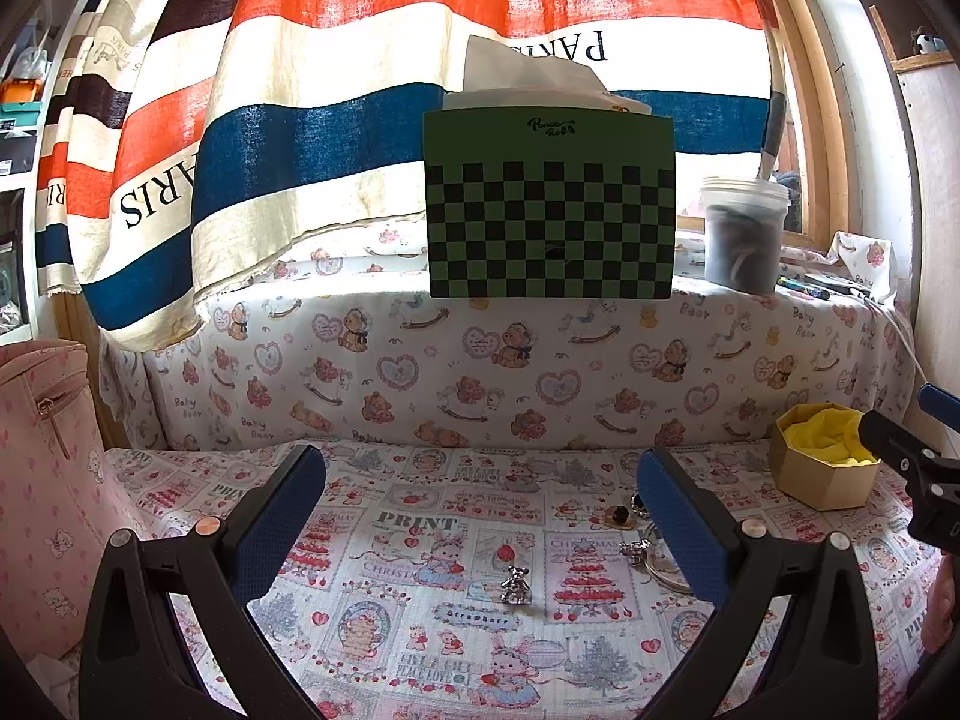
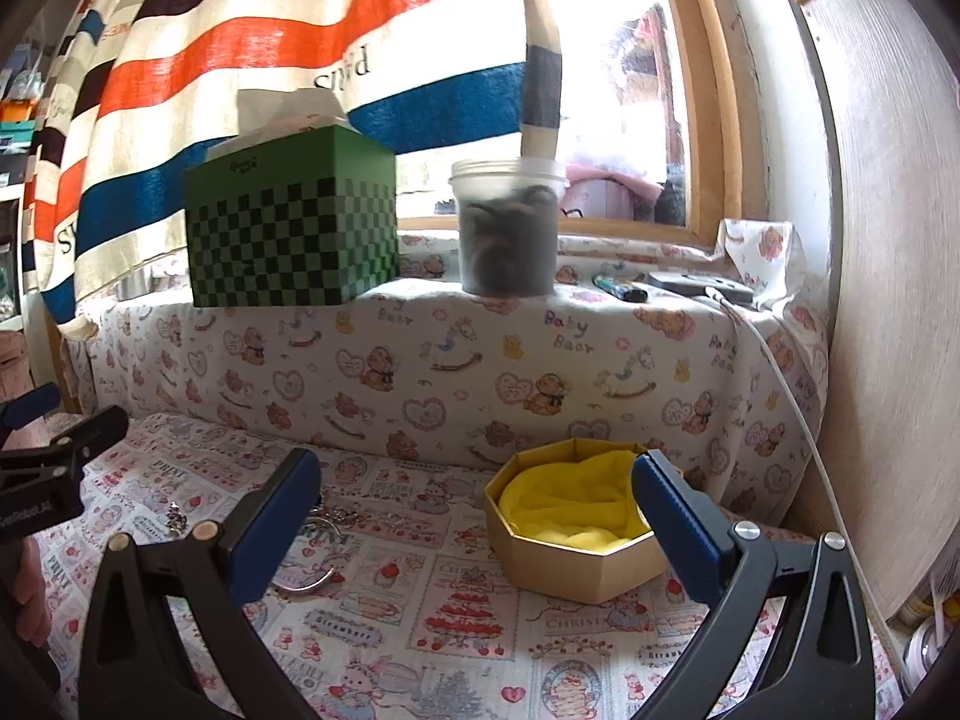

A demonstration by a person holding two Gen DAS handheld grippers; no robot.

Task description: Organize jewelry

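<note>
Both grippers hang low over the worktop (image 1: 420, 678), which is covered in a thin printed cloth of strawberries, rabbits and Christmas cakes. The left gripper (image 1: 480, 498) points straight toward the back ledge, its blue ribbed fingers (image 1: 282, 516) spread wide with nothing between them. Just ahead of it, in the gap, stands a small silver bear charm (image 1: 516, 585), shiny and upright. Near the right-hand finger lie a small dark and gold trinket (image 1: 618, 515), a little silver charm (image 1: 635, 549) and a thin metal bangle (image 1: 663, 576), partly hidden by the finger.

The right gripper (image 2: 477, 495) is level too, its fingers (image 2: 675, 531) also wide apart and empty. Between them, toward the right one, sits the octagonal cardboard box (image 2: 564, 564), tan-walled and lined with crumpled yellow tissue. By its left finger lie the bangle (image 2: 309, 585) and a bit of fine chain (image 2: 348, 517).

On the cloth-draped ledge behind stand a green checkered tissue box (image 1: 549, 204) and a cloudy plastic jar (image 1: 744, 234) of dark contents, with a striped curtain (image 1: 300, 78) hanging beyond. A pink quilted bag (image 1: 48, 480) stands at the far left.
</note>
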